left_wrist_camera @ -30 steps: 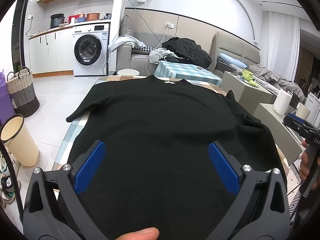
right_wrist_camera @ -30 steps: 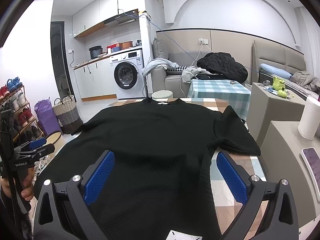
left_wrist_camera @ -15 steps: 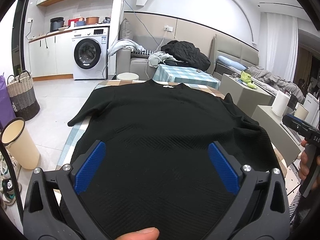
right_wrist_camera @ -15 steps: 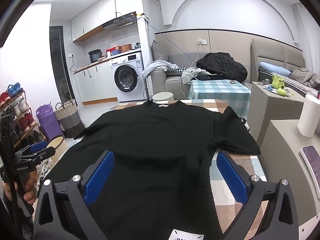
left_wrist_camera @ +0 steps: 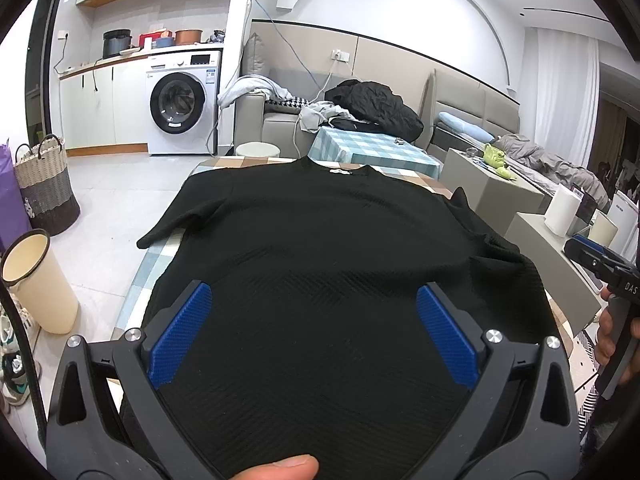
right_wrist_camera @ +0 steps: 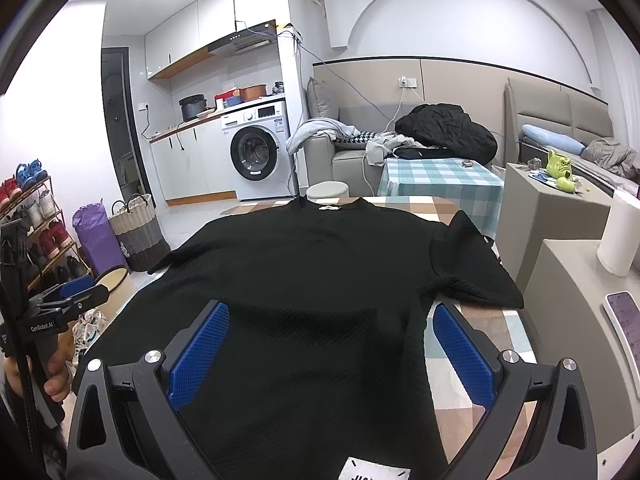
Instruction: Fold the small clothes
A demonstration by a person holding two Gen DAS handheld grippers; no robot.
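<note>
Left wrist view, shirt: a black knit shirt (left_wrist_camera: 320,248) lies flat on the desk (left_wrist_camera: 152,276), neck at the far end, hem toward the camera.
Left wrist view, left tongs: the left tongs (left_wrist_camera: 314,312) hang over the near half of the shirt, blue pads (left_wrist_camera: 180,340) wide apart, nothing between them.
Left wrist view, sleeves: the left sleeve (left_wrist_camera: 176,220) reaches to the desk's left edge, and its tip looks to hang past it; the right sleeve is bunched.
Left wrist view, only here: the other tool's nose at the right edge, a cream bin (left_wrist_camera: 38,280) on the floor.

Right wrist view, right tongs: the right tongs (right_wrist_camera: 328,340) hover over the shirt's right side, pads (right_wrist_camera: 464,356) wide apart and empty.
Right wrist view, sleeve: the right sleeve (right_wrist_camera: 472,268) lies rumpled, its top edge curled up, on the checked cloth (right_wrist_camera: 456,344).
Right wrist view, only here: a white label (right_wrist_camera: 372,472) near the hem, a phone (right_wrist_camera: 626,320) and paper roll (right_wrist_camera: 620,236) on the side unit, bare cloth right of the shirt.

Risk, likely: the knit looks thick; a shallow pinch may take only the top layer, so the fold drags crooked.
Risk, sleeve: folding over the rumpled right sleeve would probably trap a lump.
Risk, edge: a pull toward the left could slide the shirt off the desk.
</note>
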